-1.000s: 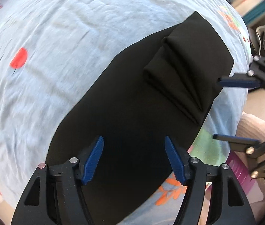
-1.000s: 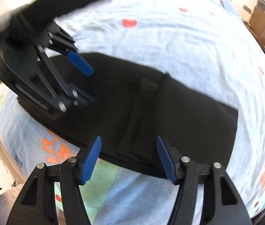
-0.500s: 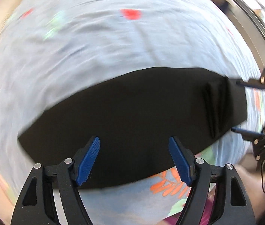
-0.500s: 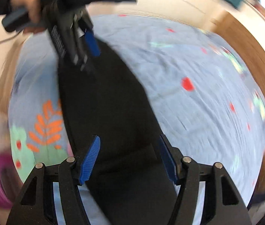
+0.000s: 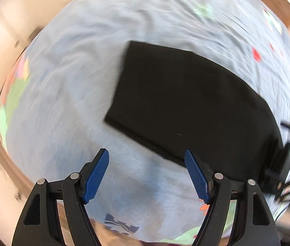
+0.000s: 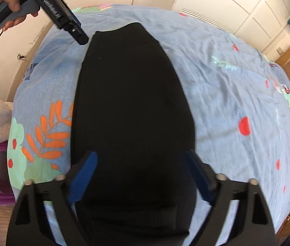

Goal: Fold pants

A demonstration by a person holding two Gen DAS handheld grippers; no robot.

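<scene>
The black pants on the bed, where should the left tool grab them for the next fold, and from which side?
Probably the near corner of the black pants at their far end. The left tool, open, already hovers over the blue bedsheet just outside that edge, so slide in low from the sheet side; the fabric lies flat, layered there.

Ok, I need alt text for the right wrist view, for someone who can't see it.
Long black fabric pants lie flat, lengthwise on a light-blue patterned bedsheet. The open right hand-held gripper hovers over their near end. The left hand-held gripper, in a person's hand, points at the far end's left corner.
</scene>
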